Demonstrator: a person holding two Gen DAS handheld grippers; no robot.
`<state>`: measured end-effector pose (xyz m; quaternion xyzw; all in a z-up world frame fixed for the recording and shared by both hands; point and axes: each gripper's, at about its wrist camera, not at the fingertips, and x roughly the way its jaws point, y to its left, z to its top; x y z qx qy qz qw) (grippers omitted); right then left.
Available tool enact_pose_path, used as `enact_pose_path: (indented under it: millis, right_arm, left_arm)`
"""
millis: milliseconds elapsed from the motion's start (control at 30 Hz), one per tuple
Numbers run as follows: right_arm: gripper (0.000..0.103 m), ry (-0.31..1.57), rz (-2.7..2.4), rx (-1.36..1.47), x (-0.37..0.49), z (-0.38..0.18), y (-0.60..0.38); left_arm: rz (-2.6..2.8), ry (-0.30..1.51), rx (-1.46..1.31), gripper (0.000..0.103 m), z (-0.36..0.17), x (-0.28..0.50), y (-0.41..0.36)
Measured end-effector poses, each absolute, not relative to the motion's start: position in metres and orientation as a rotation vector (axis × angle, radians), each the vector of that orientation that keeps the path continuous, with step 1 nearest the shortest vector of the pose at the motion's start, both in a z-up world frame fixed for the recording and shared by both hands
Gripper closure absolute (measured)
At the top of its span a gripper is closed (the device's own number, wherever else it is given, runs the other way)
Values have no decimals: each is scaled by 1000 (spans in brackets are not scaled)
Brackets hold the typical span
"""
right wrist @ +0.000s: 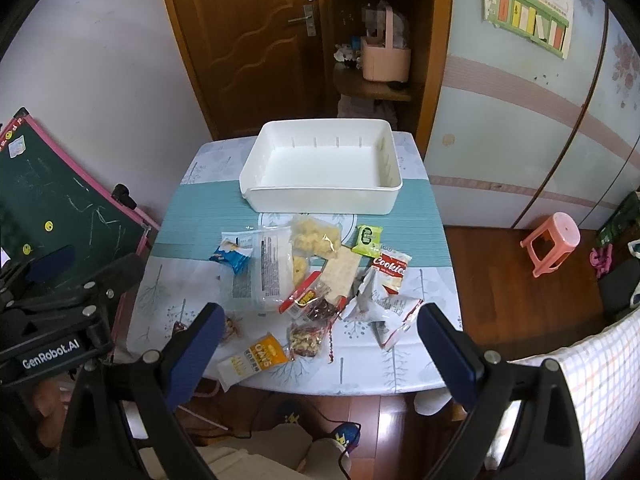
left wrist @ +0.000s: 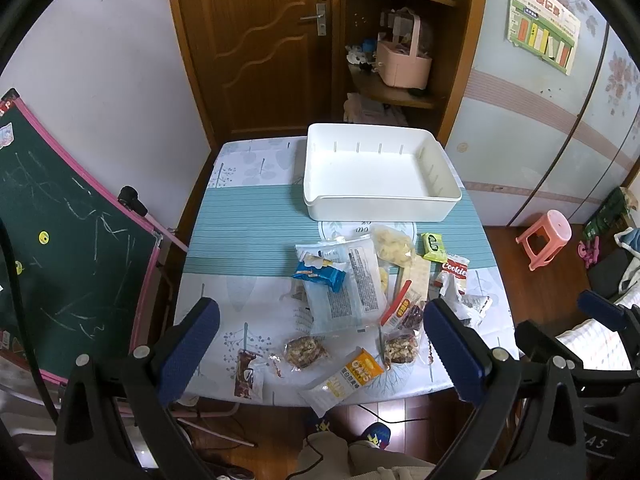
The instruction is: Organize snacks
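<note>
An empty white bin (left wrist: 380,172) (right wrist: 320,168) stands at the far end of the table (left wrist: 248,216) (right wrist: 192,216). Several snack packets lie in a heap nearer me: a blue packet (left wrist: 320,276) (right wrist: 232,258), a large clear pack (left wrist: 348,284) (right wrist: 268,268), a green packet (left wrist: 434,246) (right wrist: 367,239), a Cookies pack (left wrist: 455,270) (right wrist: 391,270), an orange Oats bar (left wrist: 352,372) (right wrist: 256,360) and nut bars (left wrist: 306,350) (right wrist: 306,338). My left gripper (left wrist: 320,344) hangs open above the table's near edge. My right gripper (right wrist: 320,344) is open too, empty, to its right.
A green chalkboard (left wrist: 68,240) (right wrist: 52,200) leans at the left of the table. A pink stool (left wrist: 544,240) (right wrist: 552,244) stands on the wood floor at the right. A wooden door (left wrist: 260,40) and shelves (left wrist: 396,96) are behind the table. A person's shoes (left wrist: 376,436) (right wrist: 344,436) are under the near edge.
</note>
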<state>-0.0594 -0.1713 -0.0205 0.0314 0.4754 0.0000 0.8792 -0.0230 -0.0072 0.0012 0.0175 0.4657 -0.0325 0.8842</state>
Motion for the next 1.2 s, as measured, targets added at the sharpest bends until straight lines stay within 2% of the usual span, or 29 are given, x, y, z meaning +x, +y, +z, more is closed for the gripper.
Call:
enact_pose_path:
  millis: [633,1200]
  right_arm:
    - [6,984,13,58,-62,-14,-169]
    - [14,1002,81,35,-60,-16,-158]
  left_arm:
    - [-69,970,37,1,2,-24,-7]
    - [-65,986,26,1,4,-29,5]
